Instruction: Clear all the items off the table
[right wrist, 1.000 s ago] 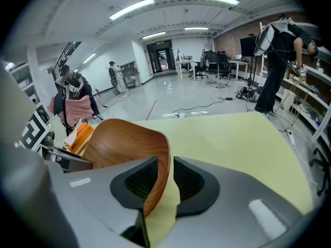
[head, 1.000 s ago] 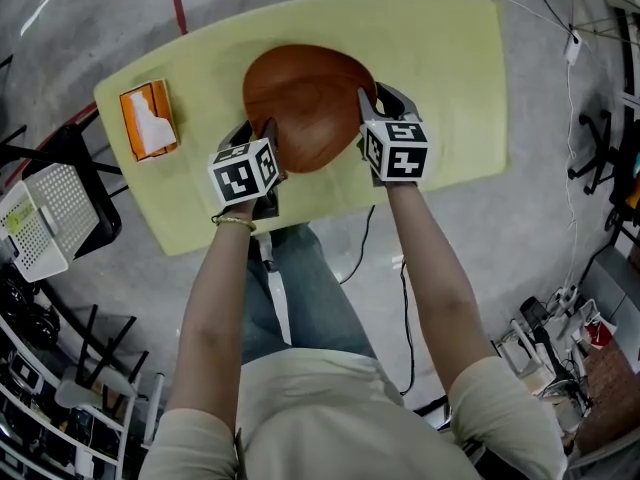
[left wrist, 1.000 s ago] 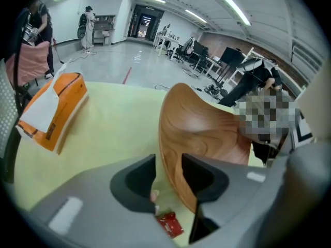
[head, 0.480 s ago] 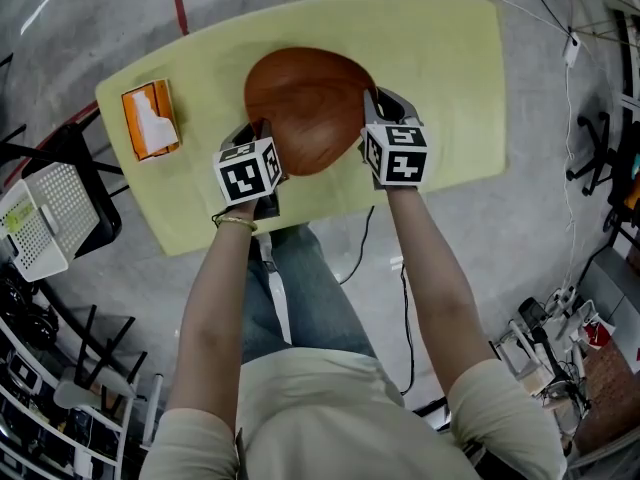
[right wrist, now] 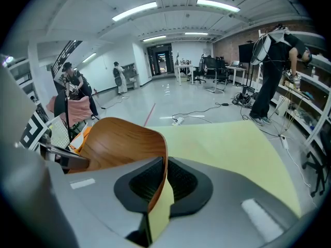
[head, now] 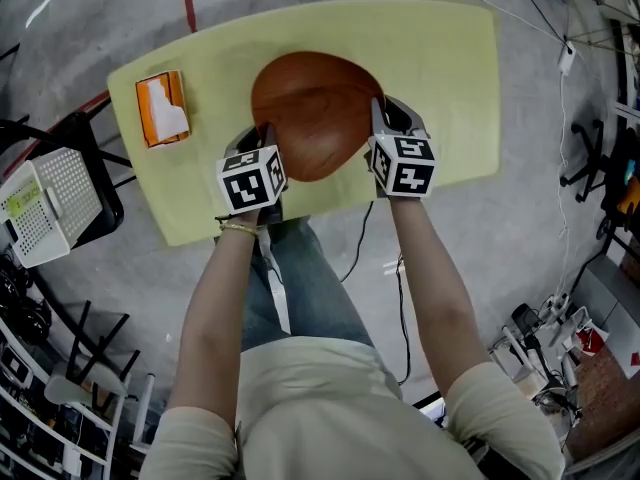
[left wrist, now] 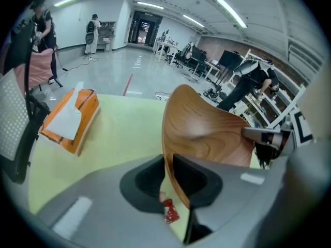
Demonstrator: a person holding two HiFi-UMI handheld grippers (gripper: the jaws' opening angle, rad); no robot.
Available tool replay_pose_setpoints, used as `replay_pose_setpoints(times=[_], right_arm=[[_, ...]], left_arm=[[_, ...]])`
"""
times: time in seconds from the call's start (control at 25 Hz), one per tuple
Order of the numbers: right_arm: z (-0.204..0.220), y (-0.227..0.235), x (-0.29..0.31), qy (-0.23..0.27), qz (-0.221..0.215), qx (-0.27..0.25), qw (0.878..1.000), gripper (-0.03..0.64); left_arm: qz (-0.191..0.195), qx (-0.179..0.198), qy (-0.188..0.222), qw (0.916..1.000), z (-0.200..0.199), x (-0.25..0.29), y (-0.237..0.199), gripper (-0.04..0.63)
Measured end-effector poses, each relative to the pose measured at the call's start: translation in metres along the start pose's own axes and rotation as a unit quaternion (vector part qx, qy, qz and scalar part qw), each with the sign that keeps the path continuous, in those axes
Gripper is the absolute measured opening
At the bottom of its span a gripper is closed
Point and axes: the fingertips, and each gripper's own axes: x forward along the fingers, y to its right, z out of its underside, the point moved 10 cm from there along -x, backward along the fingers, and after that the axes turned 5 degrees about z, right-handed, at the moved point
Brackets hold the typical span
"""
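A: So, where's the bowl (head: 315, 108)?
B: Middle of the desk (head: 445, 68), toward the person's side. Left tongs (head: 263, 138) pinch its left rim and right tongs (head: 383, 116) pinch the right rim. Both are narrow, with the thin wooden wall squeezed between the pads.
A: Why two grips?
B: Probably because it's wide and shallow, so a one-sided hold would tip it. Opposite rims should keep it level for a lift.
A: Is it off the desk?
B: Can't tell, the base is hidden.
A: Anything else to clear?
B: Tissue box (head: 164, 108) at the far-left corner, well apart, untouched. White basket (head: 45, 213) beside the desk is a plausible drop spot.
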Motion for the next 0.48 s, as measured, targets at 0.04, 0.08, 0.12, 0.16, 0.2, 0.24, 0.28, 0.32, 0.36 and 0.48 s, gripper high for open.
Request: replay_pose_setpoints(times=[0.04,0.08,0.12,0.16,0.2,0.24,0.28,0.32,0.36,0.48], right_arm=[[-0.001,-0.001,-0.005,0.002,0.001,0.0,1.0,0.025],[-0.003,-0.002,-0.01,0.003,0.001,0.0,1.0,0.025],[-0.004,-0.003,-0.015,0.005,0.002,0.0,1.0,0.025],[-0.006,-0.004,-0.019,0.007,0.003,0.001,1.0,0.025],[-0.007,-0.006,-0.024,0.009,0.003,0.001,1.0,0.025],[-0.009,-0.007,-0.029,0.01,0.004,0.002,1.0,0.024],[-0.01,-0.009,-0.034,0.012,0.003,0.002,1.0,0.024],[-0.012,-0.011,-0.039,0.013,0.003,0.003,1.0,0.023],[-0.013,-0.012,-0.045,0.014,0.002,0.003,1.0,0.023],[-0.018,-0.016,-0.061,0.019,0.001,0.004,1.0,0.023]], left_arm=[[0.002,-0.002,0.001,1.0,0.0,-0.005,0.001,0.055],[0.004,-0.002,0.003,1.0,0.0,-0.009,0.002,0.055],[0.006,-0.002,0.005,1.0,0.0,-0.014,0.003,0.055],[0.007,0.0,0.007,0.9999,0.0,-0.019,0.004,0.055],[0.009,0.001,0.009,0.9999,0.0,-0.024,0.005,0.054],[0.009,0.001,0.011,0.9999,0.0,-0.029,0.005,0.054],[0.009,0.0,0.013,0.9999,0.0,-0.034,0.006,0.055],[0.009,0.0,0.014,0.9999,0.0,-0.04,0.007,0.054],[0.009,-0.001,0.016,0.9998,0.0,-0.045,0.007,0.054],[0.01,-0.004,0.02,0.9997,-0.001,-0.061,0.011,0.054]])
